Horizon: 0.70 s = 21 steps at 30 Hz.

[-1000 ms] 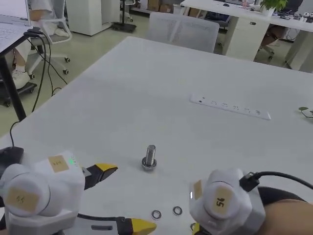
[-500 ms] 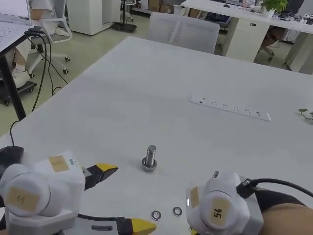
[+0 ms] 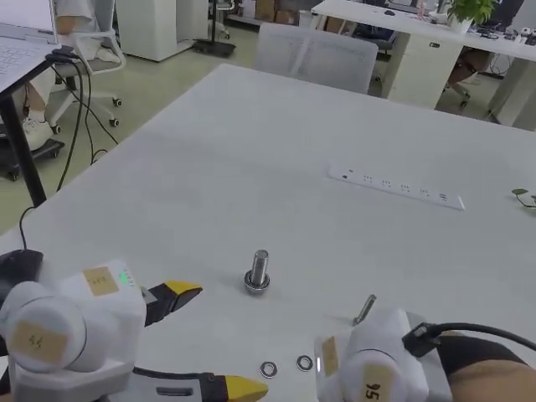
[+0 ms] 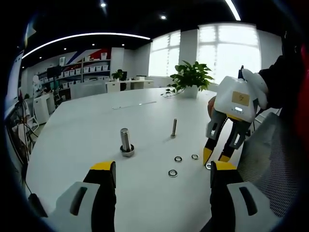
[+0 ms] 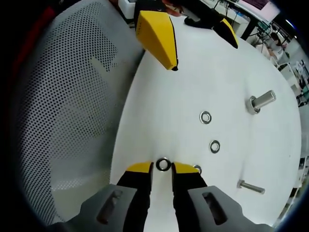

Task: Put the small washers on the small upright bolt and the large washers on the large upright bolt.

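Washers, small flat steel rings, lie on the smooth white bench (image 3: 209,167) near its front edge. One washer (image 5: 163,164) sits between the yellow tips of the right gripper (image 5: 163,168), whose fingers stand narrowly apart; I cannot tell whether they touch it. At near left, the left gripper (image 3: 211,339) has its fingers spread wide. Beyond stand the thick threaded large bolt (image 3: 258,272) and, to its right, the thin small bolt (image 3: 364,310). Farther off lies a long white power strip (image 3: 394,186).
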{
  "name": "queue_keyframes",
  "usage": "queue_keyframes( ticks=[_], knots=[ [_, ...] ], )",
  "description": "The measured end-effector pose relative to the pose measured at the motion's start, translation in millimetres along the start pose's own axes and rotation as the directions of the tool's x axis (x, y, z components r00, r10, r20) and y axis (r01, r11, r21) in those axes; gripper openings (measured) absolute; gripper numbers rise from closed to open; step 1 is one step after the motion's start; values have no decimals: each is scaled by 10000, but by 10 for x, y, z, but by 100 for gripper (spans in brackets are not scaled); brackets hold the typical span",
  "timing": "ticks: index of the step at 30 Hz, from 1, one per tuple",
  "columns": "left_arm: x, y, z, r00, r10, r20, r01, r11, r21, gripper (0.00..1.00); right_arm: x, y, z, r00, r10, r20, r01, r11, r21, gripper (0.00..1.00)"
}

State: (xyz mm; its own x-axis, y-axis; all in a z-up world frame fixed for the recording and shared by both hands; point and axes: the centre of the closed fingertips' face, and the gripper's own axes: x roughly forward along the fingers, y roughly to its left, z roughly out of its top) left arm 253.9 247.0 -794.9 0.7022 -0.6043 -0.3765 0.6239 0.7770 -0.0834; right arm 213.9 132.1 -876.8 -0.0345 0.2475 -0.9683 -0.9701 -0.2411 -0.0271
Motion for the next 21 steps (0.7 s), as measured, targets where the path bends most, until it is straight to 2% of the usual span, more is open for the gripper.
queue_keyframes(
  ticks=[21],
  knots=[
    [-29, -6, -26, 10000, 10, 0, -10, 10000, -47, 79, -6, -43, -30, 10000, -55, -61, 55, 10000, -46, 14]
  ],
)
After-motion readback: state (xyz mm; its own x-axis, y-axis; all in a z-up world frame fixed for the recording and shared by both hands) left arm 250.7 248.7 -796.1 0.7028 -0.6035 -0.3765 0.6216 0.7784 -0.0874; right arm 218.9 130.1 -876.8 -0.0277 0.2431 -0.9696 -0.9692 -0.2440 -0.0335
